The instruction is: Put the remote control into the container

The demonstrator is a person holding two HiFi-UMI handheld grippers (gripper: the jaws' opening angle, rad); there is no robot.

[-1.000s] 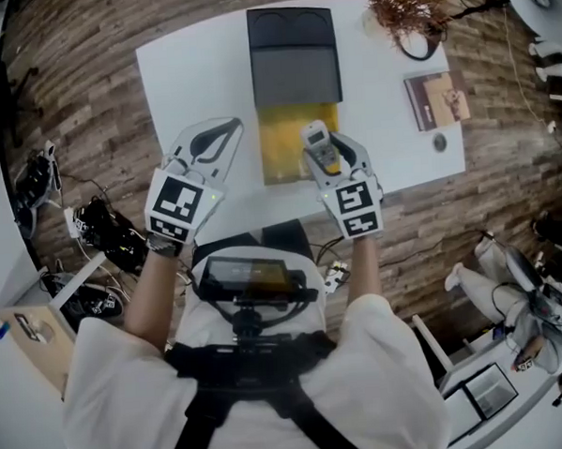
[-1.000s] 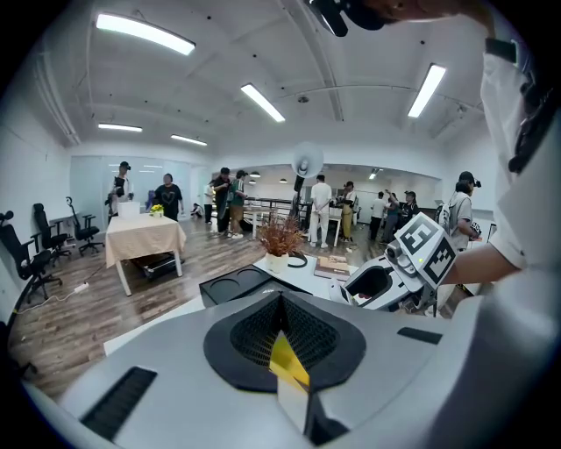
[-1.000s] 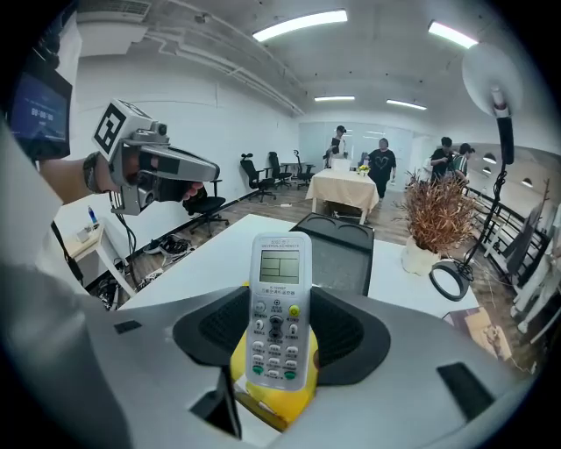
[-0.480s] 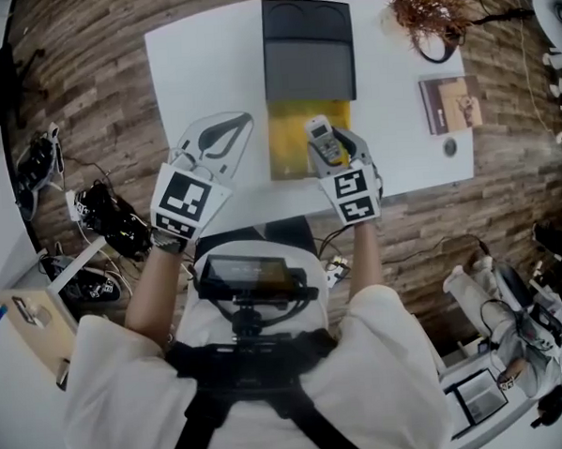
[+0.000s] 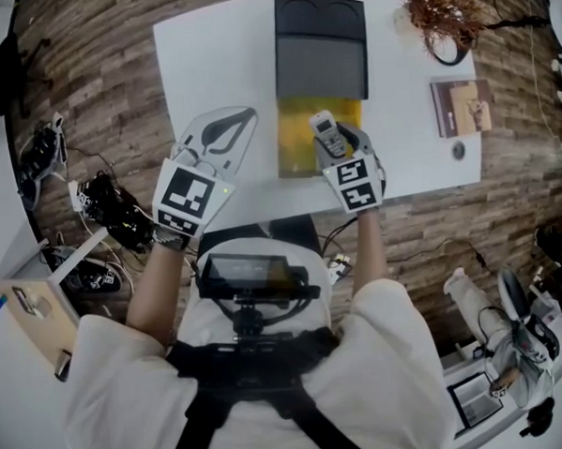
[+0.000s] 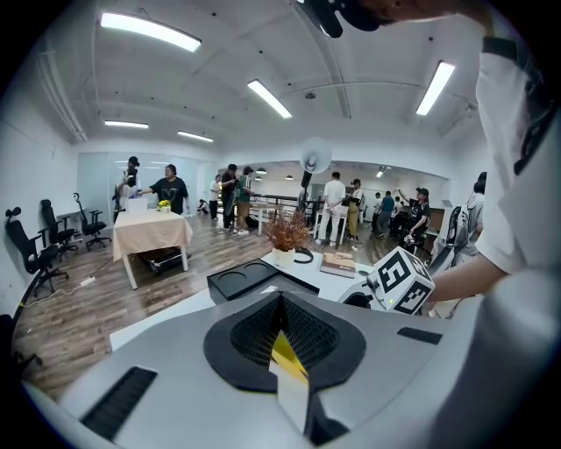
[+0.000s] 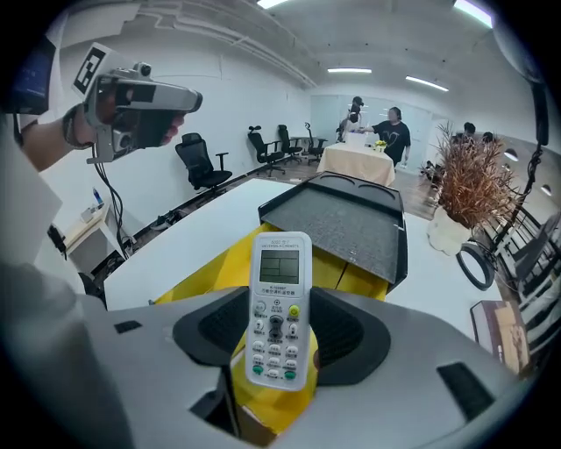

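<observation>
A white remote control (image 5: 324, 134) (image 7: 279, 289) with a small screen and coloured buttons stands upright between the jaws of my right gripper (image 5: 331, 143) (image 7: 280, 335), which is shut on it. It hangs over the near right part of the yellow container (image 5: 298, 141) (image 7: 203, 282). The container's black lid (image 5: 320, 48) (image 7: 344, 224) lies open behind it. My left gripper (image 5: 242, 119) (image 6: 280, 302) hovers left of the container over the white table (image 5: 216, 63), shut with nothing in it.
A dried plant in a vase (image 5: 443, 8), a black ring (image 5: 450, 50), a brown book (image 5: 463, 106) and a small round thing (image 5: 458, 149) sit at the table's right end. Cables and a cardboard box (image 5: 32, 312) lie on the floor at left. People (image 6: 337, 206) stand far off.
My right gripper has carried the remote control a little forward, further over the table's near edge by the yellow container. The left gripper has barely moved.
</observation>
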